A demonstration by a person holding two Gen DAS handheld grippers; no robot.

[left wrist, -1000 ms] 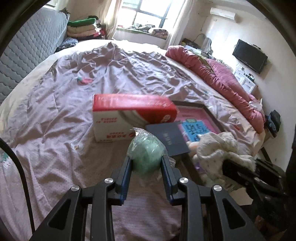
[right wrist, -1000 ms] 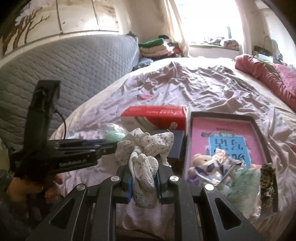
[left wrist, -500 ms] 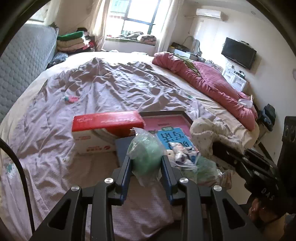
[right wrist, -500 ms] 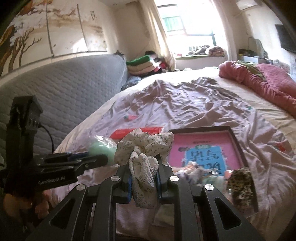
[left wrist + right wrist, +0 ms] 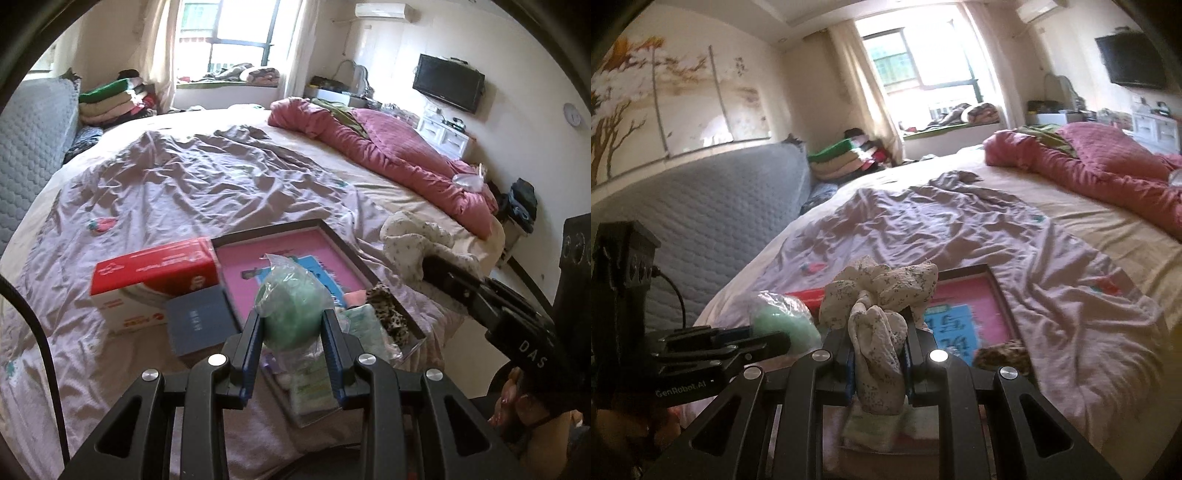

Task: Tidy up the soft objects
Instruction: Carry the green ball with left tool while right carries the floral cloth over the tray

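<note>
My left gripper [image 5: 291, 325] is shut on a green soft ball in clear plastic wrap [image 5: 290, 314], held above the near end of a dark-framed tray with a pink bottom [image 5: 255, 258]. My right gripper [image 5: 879, 349] is shut on a white floral cloth [image 5: 877, 343], bunched up between the pads. In the left wrist view that cloth [image 5: 413, 247] hangs to the right of the tray. The tray holds a leopard-print piece [image 5: 388, 314], pale green packets [image 5: 314, 384] and other small soft items. The green ball [image 5: 783, 325] also shows at the left in the right wrist view.
A red and white box [image 5: 147, 280] and a dark blue booklet [image 5: 201, 325] lie left of the tray on the wrinkled mauve sheet [image 5: 184, 192]. A pink quilt [image 5: 391, 155] runs along the bed's far right. A grey padded headboard [image 5: 713, 218] stands at the left.
Both grippers have risen and swung right with their loads. The tray and red box now sit lower and more to the left in both views, and more of the room shows.
</note>
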